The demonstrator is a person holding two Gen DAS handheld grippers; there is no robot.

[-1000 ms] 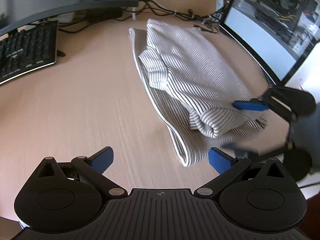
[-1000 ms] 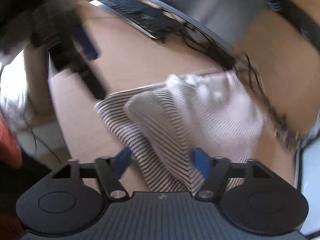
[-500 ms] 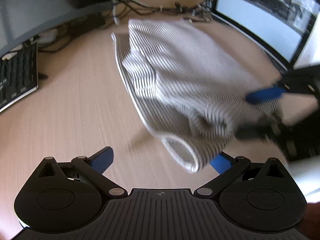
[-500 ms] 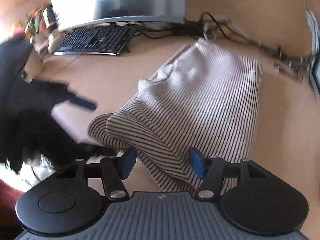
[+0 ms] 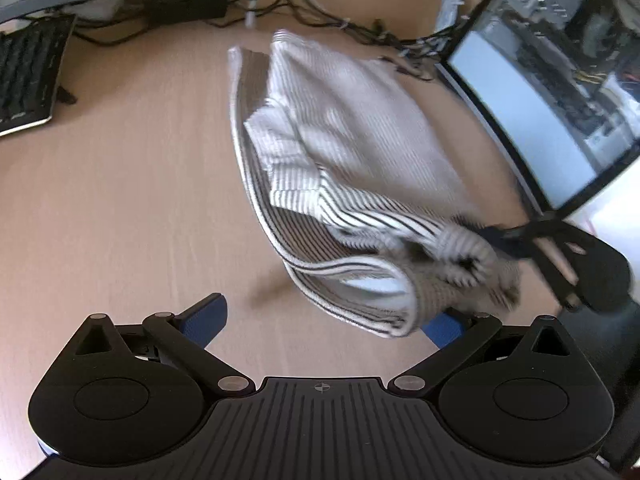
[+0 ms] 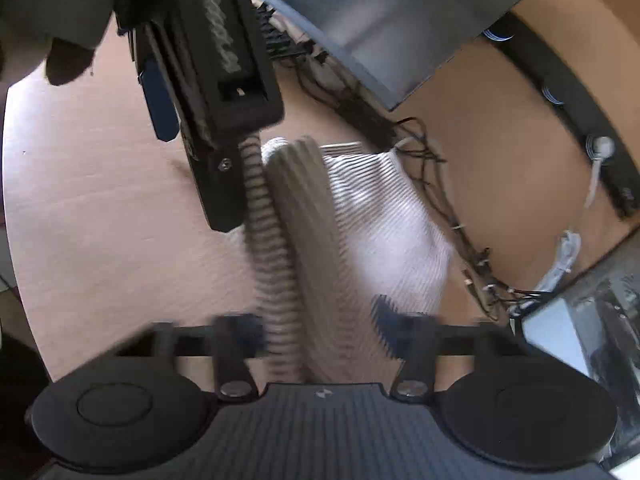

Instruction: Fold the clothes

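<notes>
Cloth first: the striped garment (image 5: 352, 168) lies part-folded on the wooden worktop (image 5: 120, 208), between the keyboard (image 5: 28, 76) on one side and the slanted monitor (image 5: 532, 104) on the other, its far end near the tangle of cables (image 5: 320, 16). Its near end is bunched into a thick roll, probably gathered so that a whole layer can be carried over in one fold.

The left claw (image 5: 320, 320) stands wide apart, one blue pad over bare worktop, the other just under the roll's near corner; it grips nothing and seems placed to take that corner.

The right claw (image 6: 316, 324) has just been closing, with the roll of striped cloth between its pads. Blur hides whether the pads are pressing yet, so I cannot tell if it truly grips.

Compared with a second ago, the near end of the garment is more bunched and lifted, and the right claw sits deeper in the fabric.
</notes>
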